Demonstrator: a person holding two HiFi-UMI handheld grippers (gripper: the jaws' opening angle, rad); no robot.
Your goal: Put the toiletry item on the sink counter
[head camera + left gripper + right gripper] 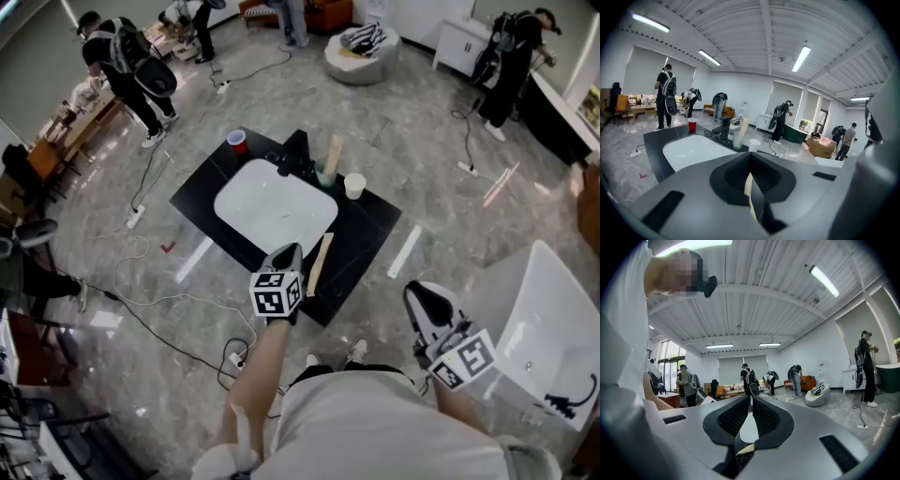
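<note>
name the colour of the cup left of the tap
Red cup; head view shows it best.

1. Left tongs (289, 251): held out in front and tilted slightly downward, with the jaws pressed together and nothing between them.
2. Left forearm (255, 375): bare and stretched forward from the torso.
3. Right tongs (419, 292): close to the body on the right side and roughly level, with the jaw tips together and empty.
4. Right forearm (450, 401): only a short stretch shows.

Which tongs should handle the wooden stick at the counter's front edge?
Left, likely. The left tongs hang right beside the wooden stick over the counter; the right tongs are off to the side, clear of it.
</note>
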